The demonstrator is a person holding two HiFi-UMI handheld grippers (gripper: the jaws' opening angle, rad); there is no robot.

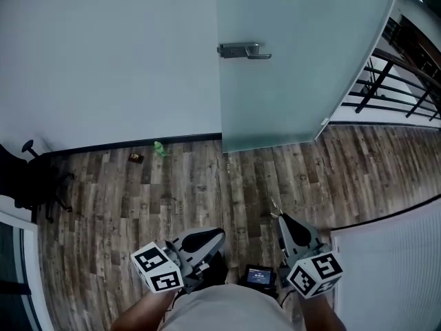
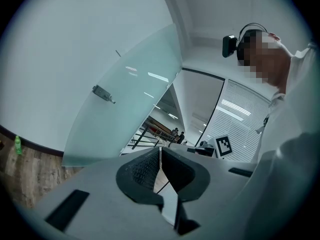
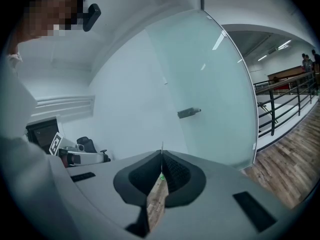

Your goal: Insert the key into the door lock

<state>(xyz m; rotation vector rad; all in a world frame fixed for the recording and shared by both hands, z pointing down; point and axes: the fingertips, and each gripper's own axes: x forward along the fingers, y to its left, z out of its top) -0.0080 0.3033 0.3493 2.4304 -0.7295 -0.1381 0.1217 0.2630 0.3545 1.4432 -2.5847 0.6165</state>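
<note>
– Key (image 3: 162,147): which view shows it?
– The right gripper view. The right gripper (image 3: 162,157) has its jaws pressed together on it, and only a thin sliver sticks out past the tips. The head view gives no more than a faint line there, so the blade's shape can't be made out.
– And the left gripper (image 2: 160,152)?
– Its own view shows the pads meeting at the tips with nothing between them. In the head view it is a grey shape low in the frame, with its jaw line hard to read.
– Where is the door (image 1: 303,67)?
– Well ahead of both grippers, across the wood floor (image 1: 193,185). It is frosted glass, with the handle (image 1: 243,49) near its left edge. The key is far from it.
– Can you see the lock?
– No. The handle plate is small in all three views, and the keyhole is too small to tell.
– What do only the gripper views show?
– People standing far off by the railing (image 2: 150,134), and the person's head-mounted camera.
– And only the head view?
– Both marker cubes, and a small screen (image 1: 260,276) between the grippers. A green bottle (image 1: 160,148) lies by the wall. A chair (image 1: 27,178) is cut off at the left edge, and the forearms at the bottom.
</note>
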